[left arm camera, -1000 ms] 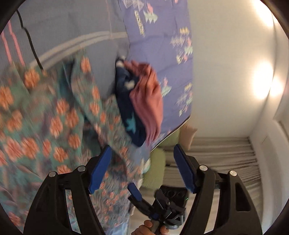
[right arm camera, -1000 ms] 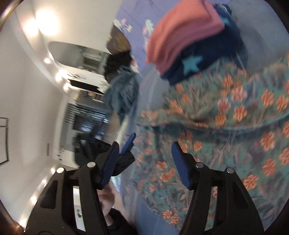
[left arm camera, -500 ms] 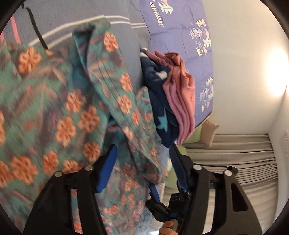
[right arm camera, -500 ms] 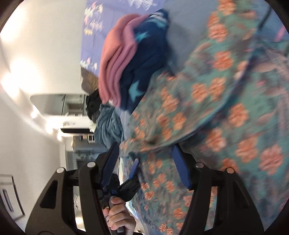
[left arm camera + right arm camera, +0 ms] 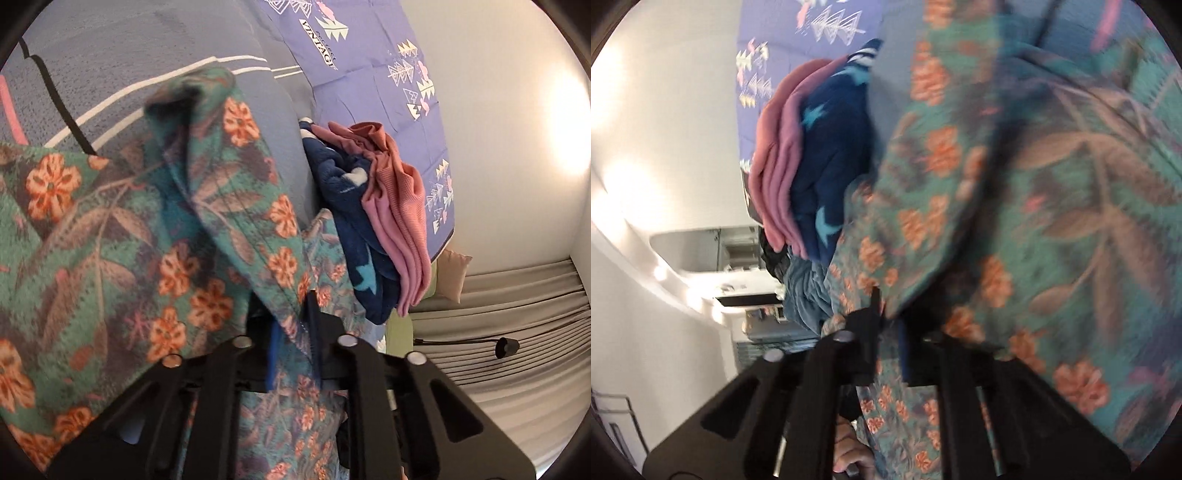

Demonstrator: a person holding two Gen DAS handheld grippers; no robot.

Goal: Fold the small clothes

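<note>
Left gripper (image 5: 291, 325) fingers pinched on a hem of the teal floral knit garment (image 5: 110, 236), right gripper (image 5: 888, 332) fingers clamped on its other edge, cloth draped over the grey bedspread (image 5: 122, 48), folded pink ribbed top (image 5: 399, 206) on navy fleece (image 5: 343, 192) beside it.

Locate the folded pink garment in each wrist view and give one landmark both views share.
Left wrist: the pink garment sits right of centre, lying against the navy star-print garment.
Right wrist: it is left of centre, again against the navy one.
Shared landmark: the purple printed sheet behind the stack.
</note>
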